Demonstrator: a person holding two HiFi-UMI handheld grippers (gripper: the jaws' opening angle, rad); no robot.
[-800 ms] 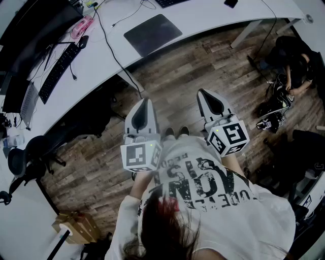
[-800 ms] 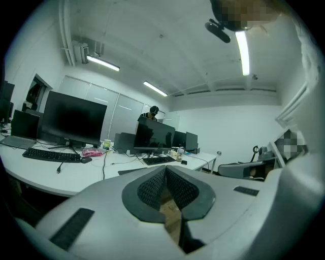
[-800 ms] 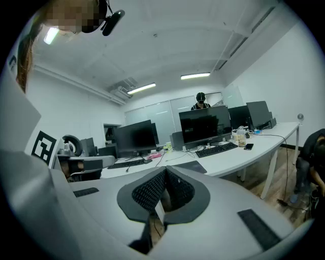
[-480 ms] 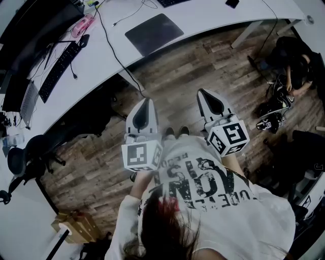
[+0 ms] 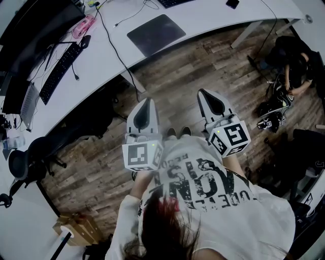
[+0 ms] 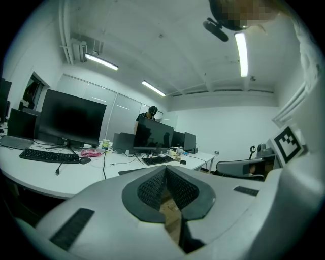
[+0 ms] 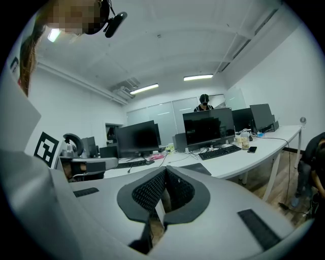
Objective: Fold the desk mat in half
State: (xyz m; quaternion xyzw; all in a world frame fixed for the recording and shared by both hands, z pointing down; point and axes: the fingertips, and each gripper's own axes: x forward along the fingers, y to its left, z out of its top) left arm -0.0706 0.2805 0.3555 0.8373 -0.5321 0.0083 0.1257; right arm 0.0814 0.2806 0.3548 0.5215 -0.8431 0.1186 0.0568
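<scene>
Nothing moved, desk mat (image 5: 156,33) well fwd of fingers (image 5: 143,116)

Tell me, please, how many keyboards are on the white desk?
2. A black keyboard lies toward the left end of the white desk; a second keyboard is cut off by the head view's top edge, beyond the desk mat. More may lie out of view.

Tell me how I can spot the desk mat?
Look at the long white curved desk. Near its front edge, right of a black cable, lies the desk mat. It is the only flat, dark grey rectangle; the keyboard nearby is long, thin and black.
</scene>
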